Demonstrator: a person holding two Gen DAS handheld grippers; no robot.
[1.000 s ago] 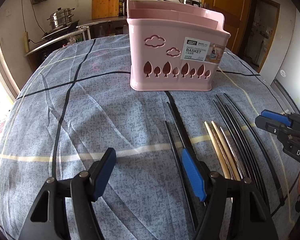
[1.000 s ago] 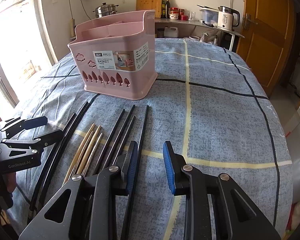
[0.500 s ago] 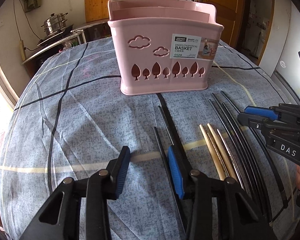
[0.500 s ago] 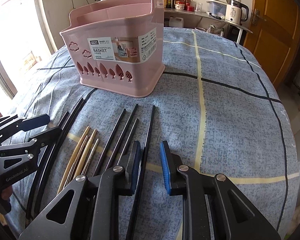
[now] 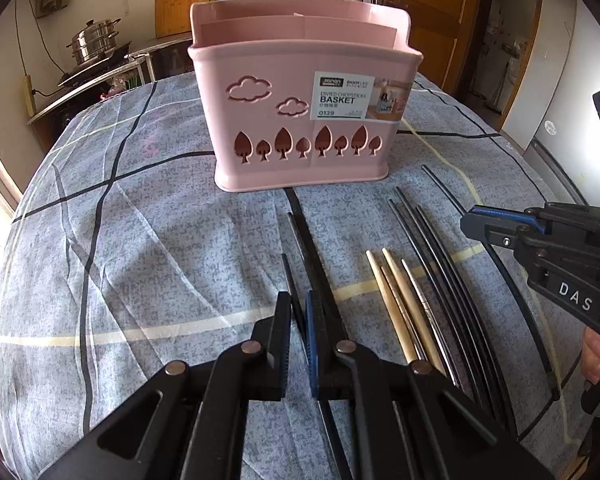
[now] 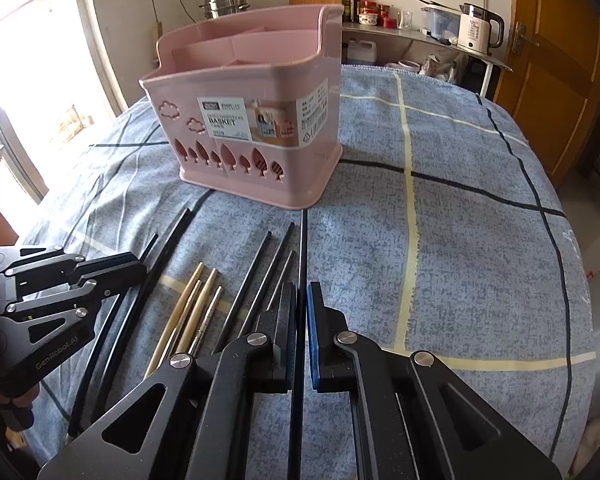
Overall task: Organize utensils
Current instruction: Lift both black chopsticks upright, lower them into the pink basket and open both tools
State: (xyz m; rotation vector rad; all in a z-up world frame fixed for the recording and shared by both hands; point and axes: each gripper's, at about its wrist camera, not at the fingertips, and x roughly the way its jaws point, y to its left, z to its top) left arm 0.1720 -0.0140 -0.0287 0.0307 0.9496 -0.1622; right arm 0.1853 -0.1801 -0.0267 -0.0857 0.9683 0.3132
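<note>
Both tools' jaws have just been closing since earlier frames, each around black chopstick; pink basket now looms nearer.

Left wrist view: left tool [image 5: 297,320] narrow, pinching thin black chopstick [image 5: 287,268] lying on blue checked cloth of bench [image 5: 148,240]. Pink plastic divided basket with tree cut-outs [image 5: 300,120] upright beyond. Pale wooden chopsticks [image 5: 396,304] just right.

Right wrist view: right tool [image 6: 302,308] narrow, clamped on rightmost black chopstick [image 6: 303,240], basket [image 6: 252,128] ahead-left. Left tool [image 6: 132,270] at left edge.
</note>
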